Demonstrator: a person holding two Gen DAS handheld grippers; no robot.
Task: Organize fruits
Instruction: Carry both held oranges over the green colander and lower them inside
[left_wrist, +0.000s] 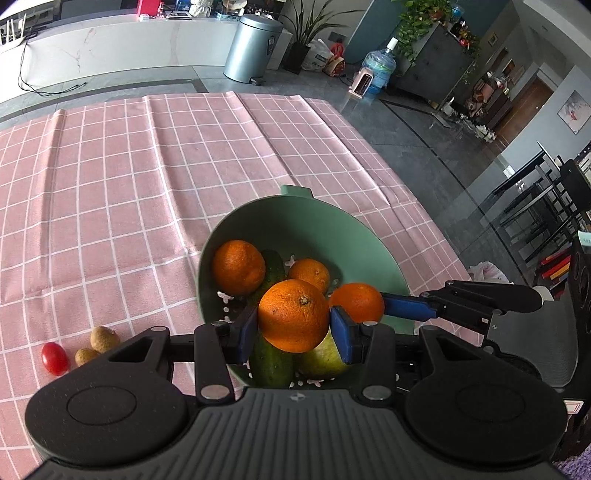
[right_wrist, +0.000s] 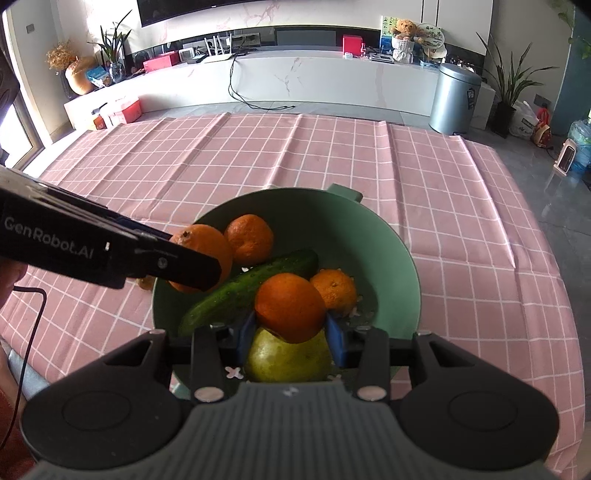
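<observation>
Both grippers reach over the green colander (right_wrist: 388, 258), the left gripper (left_wrist: 293, 326) clamped on one orange (left_wrist: 293, 315), the right gripper (right_wrist: 290, 328) apparently gripping another orange (right_wrist: 290, 308) above the pear (right_wrist: 288, 358). "GenRobot.AI" is printed on the left tool's side.

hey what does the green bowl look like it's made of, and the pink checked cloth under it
The green bowl looks like moulded plastic: matte, even colour, a one-piece tab handle, and drain cutouts in the base, so likely a colander. The pink checked cloth looks like a wipeable vinyl or coated sheet rather than woven fabric: it holds stiff fold creases and has a faint sheen. I can't be certain of either from these views.
</observation>
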